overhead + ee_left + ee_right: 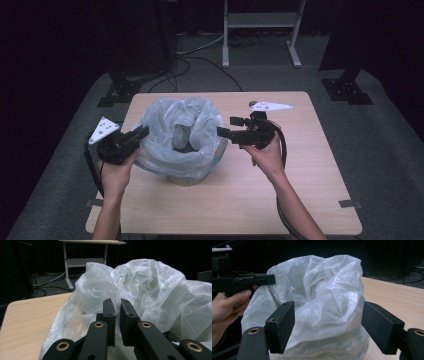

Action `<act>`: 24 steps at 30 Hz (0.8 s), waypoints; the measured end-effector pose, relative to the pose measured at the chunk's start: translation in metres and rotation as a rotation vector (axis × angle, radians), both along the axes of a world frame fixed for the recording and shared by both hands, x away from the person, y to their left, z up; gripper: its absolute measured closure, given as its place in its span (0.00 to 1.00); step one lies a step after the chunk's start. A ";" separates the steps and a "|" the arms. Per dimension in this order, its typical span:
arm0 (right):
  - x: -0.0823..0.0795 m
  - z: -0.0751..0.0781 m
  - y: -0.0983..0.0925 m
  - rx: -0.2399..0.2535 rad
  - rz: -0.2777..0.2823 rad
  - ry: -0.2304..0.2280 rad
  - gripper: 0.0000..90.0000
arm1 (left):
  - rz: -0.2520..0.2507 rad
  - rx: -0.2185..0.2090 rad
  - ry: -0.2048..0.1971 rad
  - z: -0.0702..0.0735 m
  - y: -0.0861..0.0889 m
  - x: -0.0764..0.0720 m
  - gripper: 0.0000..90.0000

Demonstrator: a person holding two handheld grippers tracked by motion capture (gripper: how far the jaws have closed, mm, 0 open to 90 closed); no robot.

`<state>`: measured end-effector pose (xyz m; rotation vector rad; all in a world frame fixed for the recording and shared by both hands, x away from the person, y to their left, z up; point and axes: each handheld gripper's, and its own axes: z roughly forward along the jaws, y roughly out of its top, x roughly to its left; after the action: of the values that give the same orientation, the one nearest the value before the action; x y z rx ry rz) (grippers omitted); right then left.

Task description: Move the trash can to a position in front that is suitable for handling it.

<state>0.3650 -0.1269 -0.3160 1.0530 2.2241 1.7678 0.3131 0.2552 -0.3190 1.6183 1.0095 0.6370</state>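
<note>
You are working at a light wooden table (300, 165) that stands on grey carpet (380, 130) in a dark room. Beyond your grippers, past the far edge of the table, a white metal frame (260, 30) stands on the floor with black cables (200, 62) trailing beside it, and two black stand bases (350, 87) sit at either far corner.

Between your two grippers sits a bin lined with a translucent white plastic bag (182, 135), its crumpled rim folded out over the top; something dark lies inside, too dim to identify.

Your left gripper (140, 134) is held low at the bag's left side by your left hand (117, 172), forearm coming straight up from the near edge. Its jaws point toward the bag and touch its rim. In the left gripper view the left gripper's (117, 315) two jaws stand almost together, a narrow slit between them, with the bag (150, 295) bulging just ahead; you cannot tell whether any film is pinched in that slit.

Your right gripper (229, 127) is held by your right hand (267, 157) at the bag's right side, jaws pointing left at it. In the right gripper view the jaws stand wide apart, with the bag's bulge (324, 310) between them.
</note>
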 end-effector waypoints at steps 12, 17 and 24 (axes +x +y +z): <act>0.010 -0.002 0.023 -0.066 -0.017 0.006 0.28 | -0.022 -0.015 0.000 0.001 -0.004 -0.002 0.93; 0.013 -0.008 0.026 -0.074 -0.022 0.009 0.29 | -0.026 -0.021 -0.001 0.000 -0.003 -0.002 0.93; 0.011 -0.008 0.028 -0.088 -0.020 -0.004 0.48 | -0.034 -0.030 -0.001 0.001 -0.001 -0.003 0.93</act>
<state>0.3761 -0.0984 -0.3244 1.0490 2.2584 1.6469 0.3105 0.2542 -0.3182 1.6060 0.9846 0.5969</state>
